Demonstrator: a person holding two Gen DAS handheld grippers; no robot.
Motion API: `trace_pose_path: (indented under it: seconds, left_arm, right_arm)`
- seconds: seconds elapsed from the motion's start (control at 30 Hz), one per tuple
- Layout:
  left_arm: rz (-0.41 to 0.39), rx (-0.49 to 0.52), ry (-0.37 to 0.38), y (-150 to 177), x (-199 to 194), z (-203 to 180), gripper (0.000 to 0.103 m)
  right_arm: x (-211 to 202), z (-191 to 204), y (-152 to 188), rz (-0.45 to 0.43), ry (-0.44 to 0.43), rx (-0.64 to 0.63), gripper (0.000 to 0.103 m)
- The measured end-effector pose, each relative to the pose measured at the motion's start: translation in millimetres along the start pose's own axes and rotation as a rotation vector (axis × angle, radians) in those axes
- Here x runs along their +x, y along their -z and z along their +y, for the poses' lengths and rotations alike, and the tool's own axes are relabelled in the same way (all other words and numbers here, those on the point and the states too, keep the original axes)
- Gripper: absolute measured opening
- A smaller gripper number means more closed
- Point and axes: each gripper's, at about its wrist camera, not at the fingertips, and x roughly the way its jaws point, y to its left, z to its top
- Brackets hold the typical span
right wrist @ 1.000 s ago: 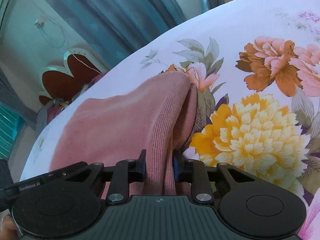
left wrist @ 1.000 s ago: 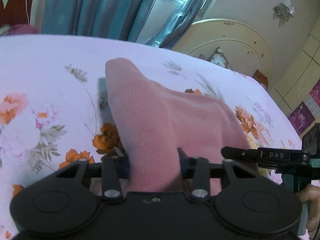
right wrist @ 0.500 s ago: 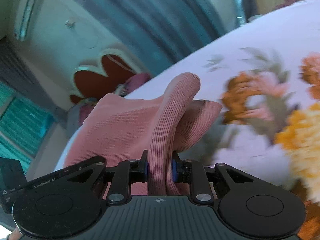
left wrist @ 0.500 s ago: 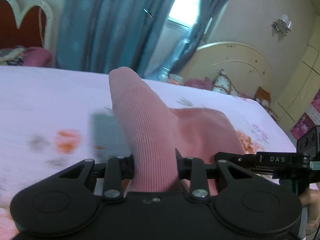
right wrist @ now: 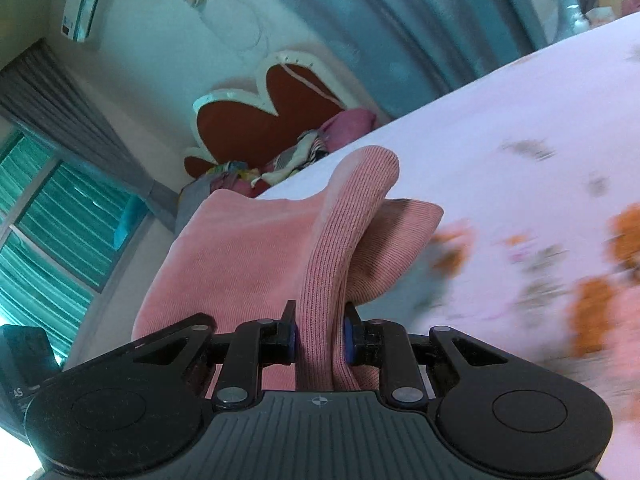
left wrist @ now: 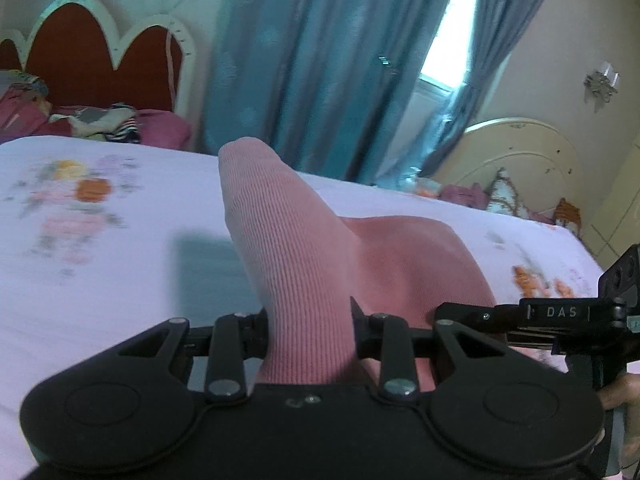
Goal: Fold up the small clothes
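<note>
A small pink knit garment (left wrist: 304, 248) hangs between my two grippers above the floral bedsheet (left wrist: 100, 240). My left gripper (left wrist: 310, 320) is shut on one ribbed edge of it, which bulges up between the fingers. My right gripper (right wrist: 320, 336) is shut on the other ribbed edge (right wrist: 340, 240); the rest of the pink cloth (right wrist: 240, 248) spreads to the left. The right gripper's body (left wrist: 560, 316) shows at the right of the left wrist view.
The bed is white with orange and pink flowers (right wrist: 592, 312). A red scalloped headboard (left wrist: 92, 60) with pillows and clothes stands behind. Blue curtains (left wrist: 320, 60) and a cream headboard (left wrist: 520, 160) lie beyond the bed.
Both grippers have lifted and tilted up with the pink garment; the bed has dropped lower in both views and more wall and curtain show.
</note>
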Motion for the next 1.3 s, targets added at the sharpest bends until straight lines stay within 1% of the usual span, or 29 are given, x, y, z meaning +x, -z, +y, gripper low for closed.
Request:
trace_pose_path:
  seconds: [0.1,0.17,0.23,0.3,0.33,0.4,0.47,0.5,0.6,0.7,0.73,0.77,0.8,0.87,0.93,0.97,1.07,1.17,1.2,1.23,1.3]
  left_arm:
    - [0.02,0.004,-0.021,1.8,4.2,33.4,0.031]
    - [0.033,0.019,-0.041,10.6,4.6,58.4,0.031]
    - [0.058,0.046,-0.066,21.5,14.2,73.1,0.032]
    - [0.088,0.039,-0.084,34.8,21.6,88.4,0.038]
    - [0.076,0.038,-0.085,39.9,24.1,91.8,0.041]
    - [0.05,0.054,-0.1,44.7,22.5,93.3,0.057]
    - [0.038,0.082,-0.115,43.3,19.8,91.8,0.065]
    - [0.036,0.087,-0.117,42.4,16.9,91.3,0.066]
    - [0.007,0.106,-0.121,39.1,3.0,91.1,0.065]
    - [-0.079,0.12,-0.139,33.0,-18.6,90.4,0.063]
    - [-0.11,0.122,-0.139,30.1,-23.4,90.1,0.062]
    - [-0.135,0.134,-0.141,25.4,-25.4,88.3,0.06]
    - [-0.142,0.152,-0.137,19.9,-22.5,85.2,0.055]
    - [-0.105,0.188,-0.114,9.3,-5.2,78.2,0.046]
    - [-0.069,0.201,-0.115,1.7,19.1,76.5,0.045]
    - [-0.062,0.194,-0.129,-0.2,29.1,77.6,0.042]
    - [-0.041,0.172,-0.156,-3.6,53.7,82.3,0.042]
    - [0.015,0.174,-0.167,-1.1,73.4,86.7,0.044]
    - [0.031,0.162,-0.173,0.4,78.9,89.7,0.045]
    - [0.035,0.138,-0.181,0.3,82.7,93.2,0.045]
    - [0.051,0.087,-0.185,-2.9,85.6,98.2,0.045]
  right_arm:
    - [39.7,13.7,8.5,0.027,0.003,0.012,0.021]
    - [62.9,18.0,14.7,0.054,0.015,0.012,0.021]
    - [81.8,15.1,20.2,0.073,0.048,0.008,0.021]
    - [88.5,6.1,20.1,0.069,0.083,0.018,0.021]
    - [90.1,0.8,19.0,0.069,0.09,0.029,0.021]
    - [90.9,0.2,18.9,0.063,0.129,0.007,0.021]
    - [90.0,5.6,21.7,0.058,0.168,-0.042,0.022]
    - [89.5,7.3,21.9,0.052,0.196,-0.062,0.022]
    - [86.6,19.1,30.6,0.03,0.251,-0.115,0.022]
    - [83.8,33.4,31.7,-0.012,0.3,-0.175,0.022]
    - [81.1,40.0,28.9,-0.043,0.312,-0.203,0.022]
    - [81.1,45.4,28.8,-0.061,0.318,-0.225,0.021]
    - [82.8,52.0,25.3,-0.076,0.323,-0.251,0.021]
    - [90.9,61.5,15.9,-0.082,0.32,-0.298,0.021]
    - [107.7,68.0,12.1,-0.069,0.314,-0.319,0.021]
    - [117.1,69.5,11.9,-0.061,0.319,-0.324,0.021]
    - [147.3,62.8,11.2,-0.036,0.371,-0.337,0.021]
    - [165.5,50.1,12.0,-0.035,0.456,-0.374,0.021]
    - [170.3,42.4,11.3,-0.021,0.468,-0.367,0.021]
    - [173.8,36.3,11.9,-0.018,0.458,-0.359,0.021]
    - [177.7,35.6,12.1,-0.025,0.466,-0.376,0.021]
